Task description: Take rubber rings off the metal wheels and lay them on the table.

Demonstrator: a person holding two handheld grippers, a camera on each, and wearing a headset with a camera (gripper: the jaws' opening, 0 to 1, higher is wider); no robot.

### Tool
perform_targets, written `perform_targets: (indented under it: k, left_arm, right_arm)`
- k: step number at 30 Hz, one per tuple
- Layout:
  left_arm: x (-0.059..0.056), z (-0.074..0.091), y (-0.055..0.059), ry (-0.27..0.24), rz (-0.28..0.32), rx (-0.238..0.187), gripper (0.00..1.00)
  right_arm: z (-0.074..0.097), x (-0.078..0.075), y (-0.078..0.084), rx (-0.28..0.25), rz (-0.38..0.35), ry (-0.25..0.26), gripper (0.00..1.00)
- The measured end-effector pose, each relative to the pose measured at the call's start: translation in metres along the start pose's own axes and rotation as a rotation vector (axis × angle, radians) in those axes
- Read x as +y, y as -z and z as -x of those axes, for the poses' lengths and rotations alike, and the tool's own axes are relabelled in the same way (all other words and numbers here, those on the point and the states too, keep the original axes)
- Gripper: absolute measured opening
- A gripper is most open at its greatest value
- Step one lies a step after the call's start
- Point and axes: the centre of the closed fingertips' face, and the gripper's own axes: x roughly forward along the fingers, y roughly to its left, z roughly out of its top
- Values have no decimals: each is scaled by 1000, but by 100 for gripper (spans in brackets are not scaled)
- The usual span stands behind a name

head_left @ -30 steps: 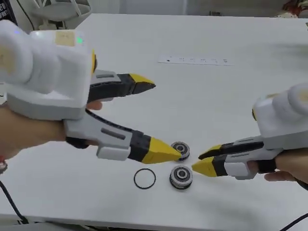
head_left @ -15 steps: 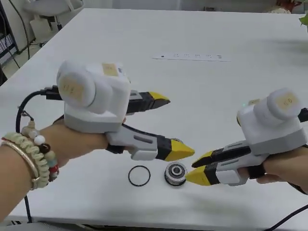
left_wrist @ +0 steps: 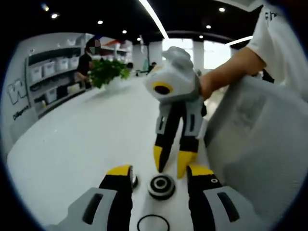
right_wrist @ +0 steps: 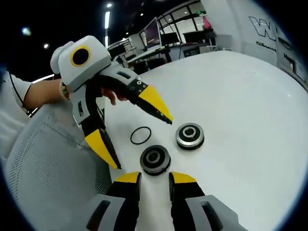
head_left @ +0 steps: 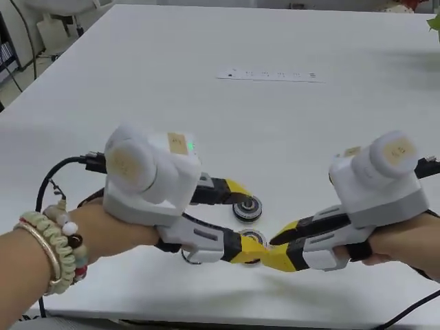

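Two metal wheels with black rubber rings lie on the white table. In the head view the far wheel sits between the wide-open jaws of my left gripper. The near wheel is partly hidden by that gripper's lower jaw. My right gripper points at the near wheel from the right, its jaws a little apart and empty. In the left gripper view one wheel lies between my jaws. In the right gripper view the near wheel lies just ahead of my right gripper.
One loose black ring lies flat on the table beside the wheels, half hidden under the left gripper in the head view. A white power strip lies far back. The table's near edge is close below the grippers.
Both grippers have come down and together over the wheels. The left gripper's jaws now straddle the far wheel, and its lower jaw covers part of the near wheel and the loose ring.
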Motion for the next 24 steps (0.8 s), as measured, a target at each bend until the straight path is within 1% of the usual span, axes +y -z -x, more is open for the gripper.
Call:
perform_targets:
  k: [2, 6, 9, 12, 16, 17, 18, 19, 22, 24]
  left_arm:
    - [0, -3, 6, 1, 0, 20, 42]
    - [0, -4, 13, 2, 1, 37, 31]
    - [3, -4, 16, -11, 17, 35, 28]
    - [3, -5, 19, -13, 25, 42, 25]
    - [1, -8, 25, -6, 35, 57, 22]
    - [0, -9, 28, 1, 37, 72, 21]
    - [0, -10, 25, 1, 52, 46, 20]
    - [0, -10, 26, 2, 52, 54, 19]
    - [0, -12, 27, 0, 53, 50, 16]
    - [2, -12, 27, -11, 64, 48, 15]
  right_arm:
    - [-1, 1, 0, 1, 9, 3, 21]
    - [-3, 2, 0, 4, 25, 2, 21]
    - [-3, 1, 0, 7, 32, 2, 20]
    - [-3, 1, -1, 4, 33, 3, 20]
    - [-2, 2, -2, 2, 38, 5, 20]
    - [-3, 2, -2, 2, 42, 5, 20]
    - [-3, 2, -2, 3, 44, 6, 20]
    - [-3, 2, -2, 4, 47, 7, 20]
    - [-2, 1, -1, 5, 56, 9, 21]
    - [-2, 1, -1, 5, 64, 10, 21]
